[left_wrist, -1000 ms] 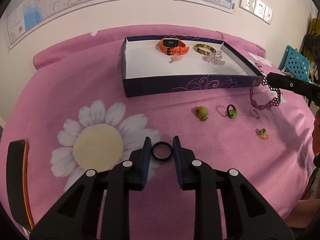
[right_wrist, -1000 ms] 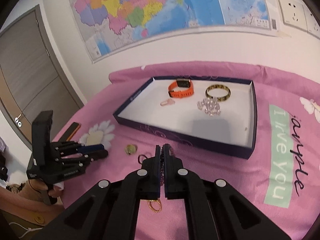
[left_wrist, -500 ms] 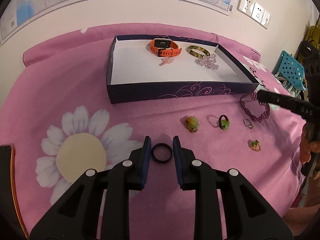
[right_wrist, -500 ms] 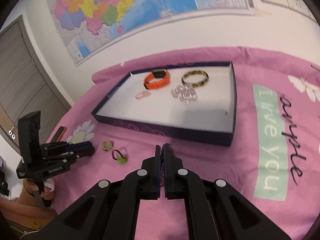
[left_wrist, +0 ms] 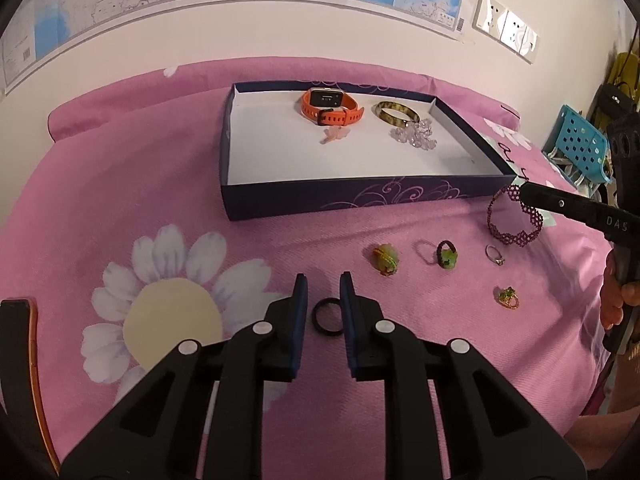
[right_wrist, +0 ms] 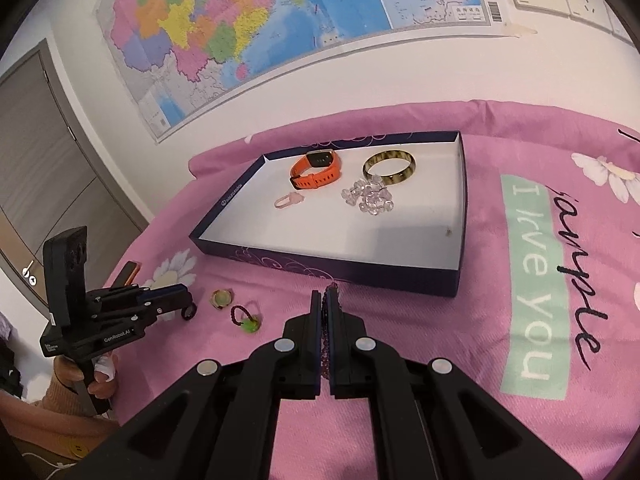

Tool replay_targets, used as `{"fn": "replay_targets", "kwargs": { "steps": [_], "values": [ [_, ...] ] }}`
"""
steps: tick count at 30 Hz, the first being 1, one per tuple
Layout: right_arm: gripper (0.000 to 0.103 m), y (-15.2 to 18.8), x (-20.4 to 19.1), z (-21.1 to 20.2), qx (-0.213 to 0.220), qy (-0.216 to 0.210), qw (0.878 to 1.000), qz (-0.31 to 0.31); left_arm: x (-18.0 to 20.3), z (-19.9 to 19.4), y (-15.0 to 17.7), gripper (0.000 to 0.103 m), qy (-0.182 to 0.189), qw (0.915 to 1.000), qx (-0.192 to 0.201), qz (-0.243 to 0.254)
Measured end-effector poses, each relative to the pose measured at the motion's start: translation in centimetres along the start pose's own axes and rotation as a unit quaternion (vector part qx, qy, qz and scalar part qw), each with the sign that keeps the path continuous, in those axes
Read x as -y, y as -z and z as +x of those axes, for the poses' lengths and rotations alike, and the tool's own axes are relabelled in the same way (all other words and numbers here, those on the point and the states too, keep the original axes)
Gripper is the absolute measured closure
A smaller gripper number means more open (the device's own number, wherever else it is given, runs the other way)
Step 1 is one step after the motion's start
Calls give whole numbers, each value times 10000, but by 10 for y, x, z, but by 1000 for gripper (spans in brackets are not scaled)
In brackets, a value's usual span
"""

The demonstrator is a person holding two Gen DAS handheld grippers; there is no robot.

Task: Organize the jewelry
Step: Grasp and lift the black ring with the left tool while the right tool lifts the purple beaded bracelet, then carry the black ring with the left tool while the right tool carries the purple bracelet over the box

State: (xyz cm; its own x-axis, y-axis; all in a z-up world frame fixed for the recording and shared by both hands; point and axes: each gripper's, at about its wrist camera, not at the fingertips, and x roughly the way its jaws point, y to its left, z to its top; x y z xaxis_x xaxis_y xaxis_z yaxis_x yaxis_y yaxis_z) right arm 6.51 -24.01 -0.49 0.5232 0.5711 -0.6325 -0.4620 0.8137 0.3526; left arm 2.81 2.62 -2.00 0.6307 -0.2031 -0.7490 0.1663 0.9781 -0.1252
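- left gripper [left_wrist: 323, 294]: the black ring [left_wrist: 328, 317] lies flat on the pink sheet [left_wrist: 120, 184] between its two fingers. the jaws have just been closing on it; the ring fills nearly the whole gap, and whether the pads already press it cannot be told.
- right gripper [right_wrist: 324, 300]: jaws pressed together, pinching the purple beaded bracelet [left_wrist: 514, 220]. in the left wrist view the bracelet hangs from the fingertips as a loop, just beside the near right corner of the box [left_wrist: 360, 196].
- loose pieces on the sheet, right of the black ring: a green and gold ring [left_wrist: 386, 258], a dark band with a green bead [left_wrist: 446, 254], a small silver ring [left_wrist: 495, 255], a gold ring with green stone [left_wrist: 507, 297]. all lie apart from one another.
- box: dark blue walls, white floor. inside, at the far end: an orange watch [left_wrist: 330, 106], a mottled bangle [left_wrist: 396, 112], a cluster of clear beads [left_wrist: 414, 136], a small pink piece [left_wrist: 333, 135].
- surface: pink sheet with a white daisy print [left_wrist: 172, 312] and a green panel with lettering [right_wrist: 536, 280].
- room: wall map [right_wrist: 248, 32] above the bed, white sockets [left_wrist: 506, 28], grey door [right_wrist: 44, 140] at left, blue perforated crate [left_wrist: 580, 140] at right.
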Motion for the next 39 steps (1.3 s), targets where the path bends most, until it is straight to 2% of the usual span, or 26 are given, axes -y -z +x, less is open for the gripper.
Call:
{"fn": "replay_targets", "kwargs": {
  "steps": [3,5,8,12,17,22,39],
  "values": [
    [102,1,-1,3,-33,-21,10000,-5,-2,-2,1,82,-7,10000,6,15],
    [102,2,-1,5,-69,-34,10000,-7,-1,-5,3,64,-40,9999,52,98],
    [102,4,0,7,-122,-46,9999,15,2,-7,8,59,31,9996,-3,269],
    [102,6,0,10,-159,-64,9999,25,8,-2,15,61,-21,9990,-135,433],
    [102,4,-3,9,-141,-72,9999,-23,17,1,15,81,-198,9979,-156,605],
    [102,1,-5,5,-62,-84,9999,-47,20,0,14,81,-273,9980,-108,569],
    [102,-30,-21,-9,256,-196,9988,-379,28,-19,-26,81,100,9978,415,507]
  ]
}}
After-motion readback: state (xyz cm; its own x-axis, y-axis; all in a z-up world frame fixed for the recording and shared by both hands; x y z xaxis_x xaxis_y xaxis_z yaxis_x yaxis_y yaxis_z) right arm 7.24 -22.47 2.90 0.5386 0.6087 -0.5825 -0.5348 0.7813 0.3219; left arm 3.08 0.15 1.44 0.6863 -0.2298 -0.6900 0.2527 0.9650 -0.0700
